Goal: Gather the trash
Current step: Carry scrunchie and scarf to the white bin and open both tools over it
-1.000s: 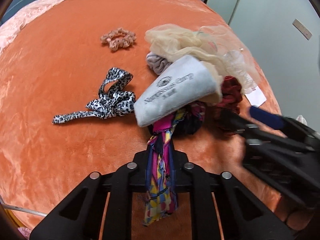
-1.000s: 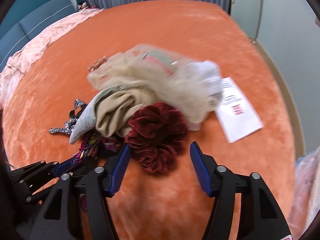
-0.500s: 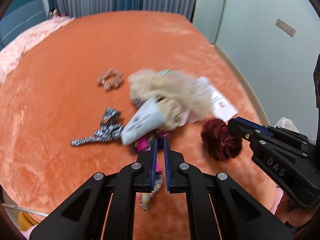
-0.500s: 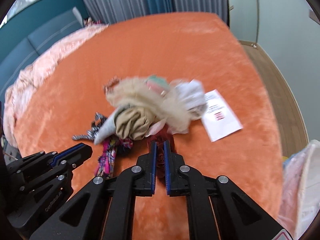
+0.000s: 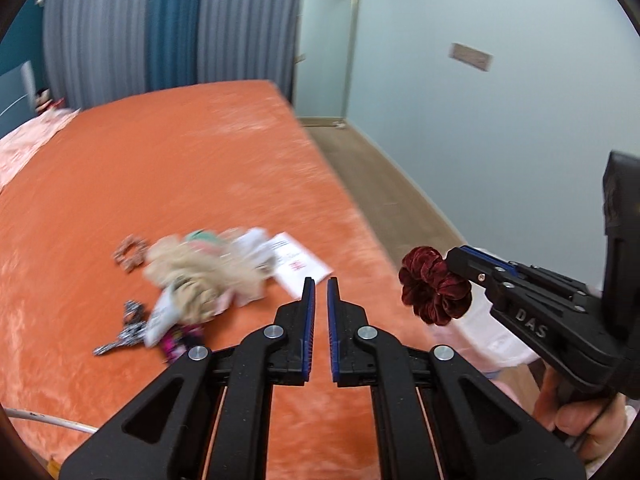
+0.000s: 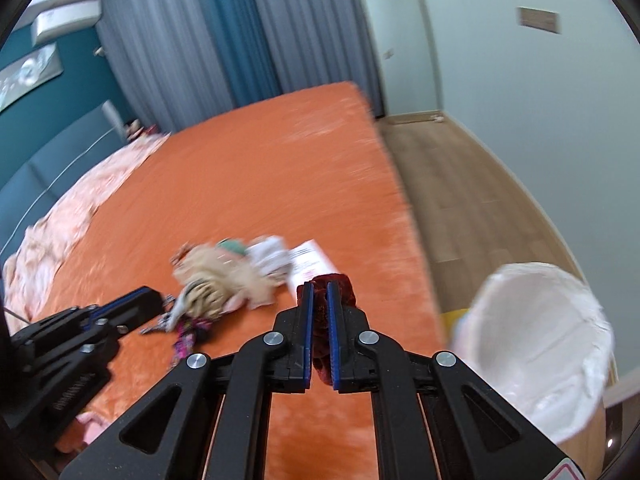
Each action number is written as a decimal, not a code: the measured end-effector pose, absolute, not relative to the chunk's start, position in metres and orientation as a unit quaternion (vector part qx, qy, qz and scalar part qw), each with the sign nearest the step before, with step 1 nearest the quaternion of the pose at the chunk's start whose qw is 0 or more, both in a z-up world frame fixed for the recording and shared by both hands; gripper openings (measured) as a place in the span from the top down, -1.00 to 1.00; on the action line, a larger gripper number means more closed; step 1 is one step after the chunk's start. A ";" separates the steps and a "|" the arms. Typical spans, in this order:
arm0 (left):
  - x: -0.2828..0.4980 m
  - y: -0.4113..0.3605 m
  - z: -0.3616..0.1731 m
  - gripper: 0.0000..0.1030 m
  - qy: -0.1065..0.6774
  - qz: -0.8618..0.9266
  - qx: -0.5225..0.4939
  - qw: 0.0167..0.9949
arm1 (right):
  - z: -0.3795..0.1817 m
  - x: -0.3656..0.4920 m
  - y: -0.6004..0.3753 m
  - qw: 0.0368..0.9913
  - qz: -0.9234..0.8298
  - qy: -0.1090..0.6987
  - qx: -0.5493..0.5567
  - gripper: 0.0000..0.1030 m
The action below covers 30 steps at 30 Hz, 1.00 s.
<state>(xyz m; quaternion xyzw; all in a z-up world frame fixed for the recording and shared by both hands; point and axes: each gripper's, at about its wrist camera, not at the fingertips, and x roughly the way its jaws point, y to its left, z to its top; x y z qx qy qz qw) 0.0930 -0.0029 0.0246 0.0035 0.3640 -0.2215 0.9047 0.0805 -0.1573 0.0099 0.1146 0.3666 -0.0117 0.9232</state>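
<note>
My right gripper (image 6: 319, 285) is shut on a dark red velvet scrunchie (image 6: 340, 284), held in the air above the right edge of the orange bed; it also shows in the left wrist view (image 5: 434, 286). My left gripper (image 5: 319, 280) is shut and empty, raised above the bed. A pile of cloth items (image 5: 200, 280) with a grey pouch, a multicoloured ribbon (image 5: 178, 340) and a white paper (image 5: 298, 266) lies on the bed (image 5: 160, 184). A bin lined with a white bag (image 6: 536, 344) stands on the floor at the right.
A pink scrunchie (image 5: 130, 254) and a leopard-print tie (image 5: 126, 328) lie left of the pile. A pink blanket (image 6: 60, 232) covers the bed's left side. Wooden floor (image 6: 460, 192) and a pale wall run along the right. Curtains hang at the back.
My right gripper closed on the red scrunchie and lifted it off the bed toward the right. My left gripper let go of the multicoloured ribbon, shut, and both rose away from the pile.
</note>
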 end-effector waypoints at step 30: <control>0.155 0.111 -0.149 0.33 0.545 -0.038 -0.040 0.836 | -0.031 0.100 -0.103 0.903 0.046 0.413 0.107 0.88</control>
